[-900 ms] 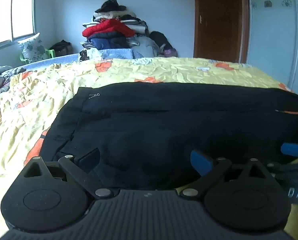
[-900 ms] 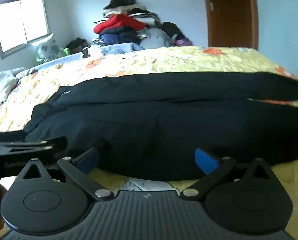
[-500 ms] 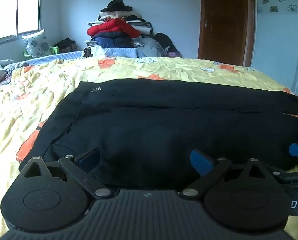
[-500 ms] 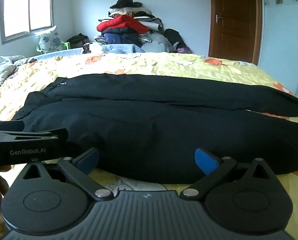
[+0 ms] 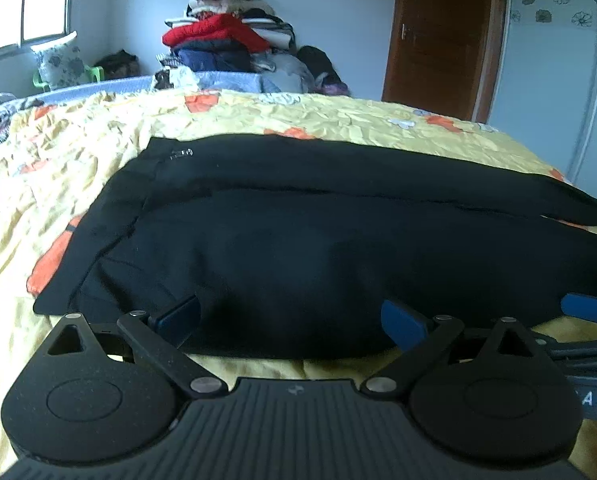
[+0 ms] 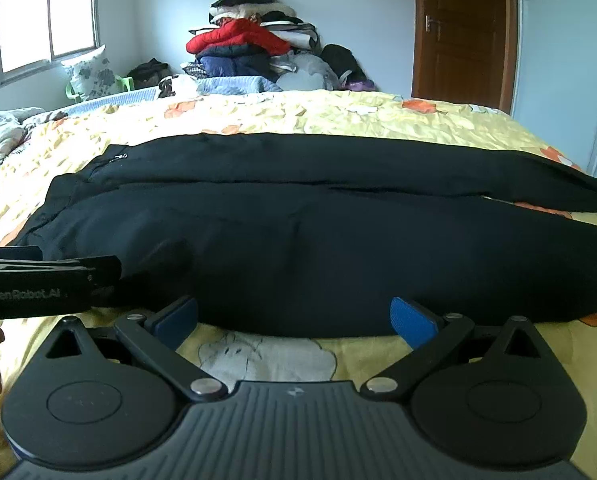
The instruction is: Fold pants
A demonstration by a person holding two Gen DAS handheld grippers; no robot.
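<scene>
Black pants [image 5: 298,232] [image 6: 318,232] lie flat across a yellow bedspread [image 5: 78,168] [image 6: 338,116], waistband to the left, both legs running off to the right. My left gripper [image 5: 290,318] hovers open at the near edge of the pants close to the waist, blue pads wide apart with nothing pinched. My right gripper [image 6: 294,318] is open too, at the near edge of the closer leg, pads just short of the cloth. The left gripper's body shows at the left of the right wrist view, and the right gripper's blue pad at the right of the left wrist view.
A tall heap of clothes [image 5: 226,52] [image 6: 254,48] stands beyond the far side of the bed. A brown door [image 5: 442,36] [image 6: 462,32] is at the back right, a window [image 6: 46,16] at the back left. A hand shows at the right wrist view's lower left.
Both views have shifted: the pants now look larger and lower in frame, and both grippers sit closer to their near edge. The jaws have stayed wide apart.
</scene>
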